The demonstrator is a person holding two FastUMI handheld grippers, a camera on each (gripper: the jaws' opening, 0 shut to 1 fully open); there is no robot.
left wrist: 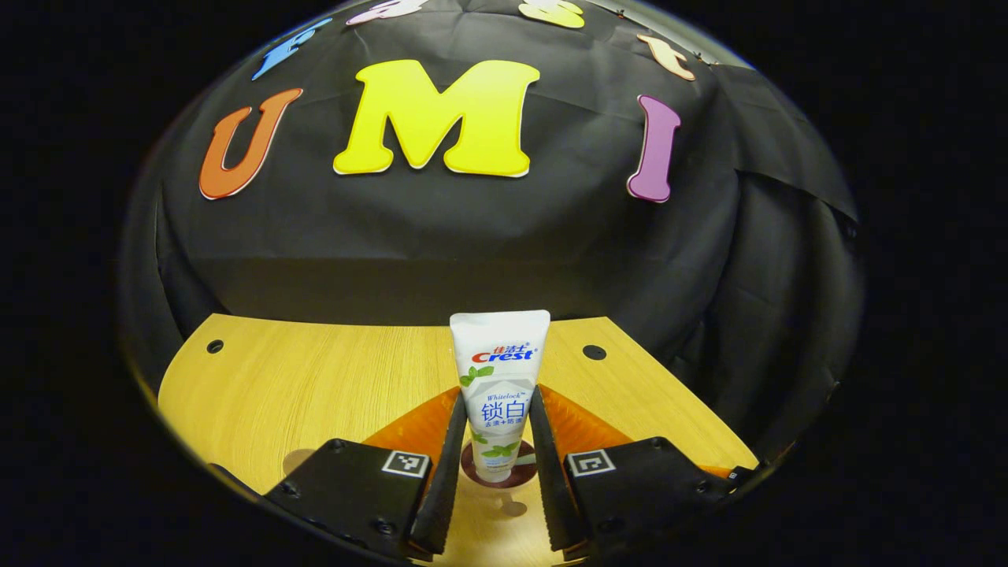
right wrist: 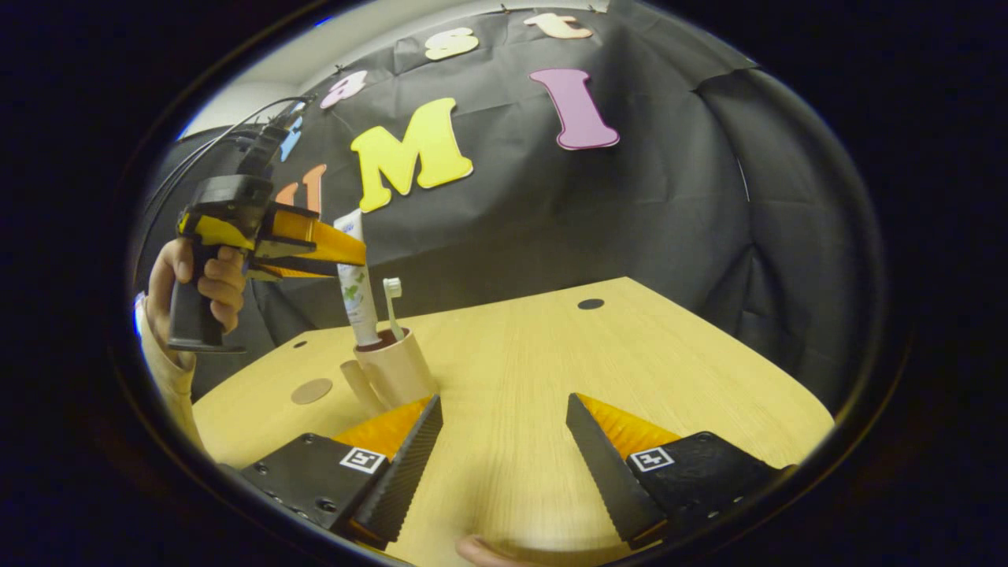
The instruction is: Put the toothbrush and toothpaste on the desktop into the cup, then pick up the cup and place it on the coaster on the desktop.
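Toothpaste upright, pinched between left gripper fingers above cup; right gripper fingers spread.

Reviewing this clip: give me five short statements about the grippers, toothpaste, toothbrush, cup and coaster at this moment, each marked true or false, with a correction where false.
1. The left gripper is shut on the toothpaste tube. True.
2. The toothbrush lies flat on the desktop. False: it stands upright in the cup.
3. The right gripper holds the cup. False: its fingers are open, over bare desktop, with the cup off to one side.
4. The toothpaste tube's lower end is at the cup's mouth. True, as the right gripper view shows.
5. The cup stands on the coaster. False: the coaster lies bare beside the cup.
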